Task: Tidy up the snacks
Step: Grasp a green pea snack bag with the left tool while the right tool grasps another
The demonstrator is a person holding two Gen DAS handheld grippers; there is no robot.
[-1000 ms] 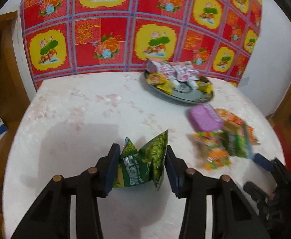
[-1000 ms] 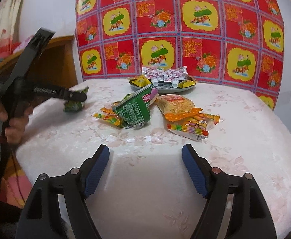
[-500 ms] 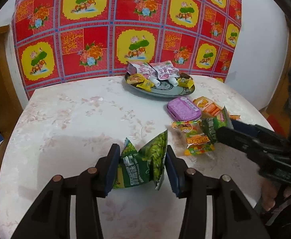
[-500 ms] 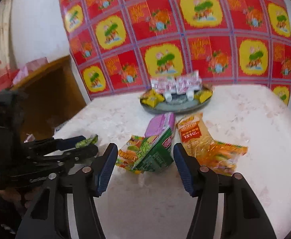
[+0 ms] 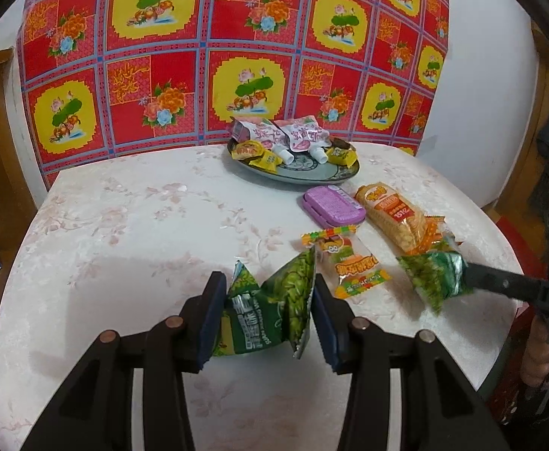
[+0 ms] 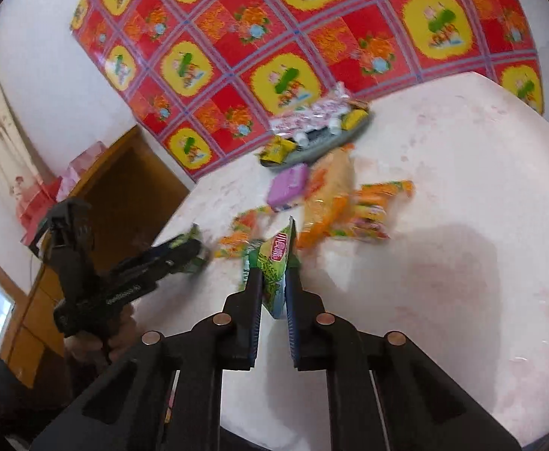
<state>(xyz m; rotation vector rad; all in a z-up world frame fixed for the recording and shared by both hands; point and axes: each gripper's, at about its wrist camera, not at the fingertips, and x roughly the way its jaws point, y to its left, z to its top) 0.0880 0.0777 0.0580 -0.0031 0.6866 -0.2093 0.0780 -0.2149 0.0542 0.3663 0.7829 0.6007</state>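
My left gripper (image 5: 267,293) is shut on a dark green pea snack bag (image 5: 270,312) and holds it above the near part of the round table (image 5: 143,225). My right gripper (image 6: 274,259) is shut on a second green snack packet (image 6: 276,263), lifted off the table; that packet also shows in the left wrist view (image 5: 434,276). A grey plate (image 5: 312,174) at the back holds pink pouches and yellow candies. In front of it lie a purple box (image 5: 332,208), an orange noodle bag (image 5: 395,218) and a small colourful packet (image 5: 349,263).
A red and yellow patterned cloth (image 5: 237,56) hangs behind the table. A wooden cabinet (image 6: 116,188) stands to the left of the table. The table's pale floral top curves away to an edge on all sides.
My right gripper has closed on the green packet from the pile and lifted it, tilting as it moved. My left gripper keeps hold of its pea bag, nearly still.
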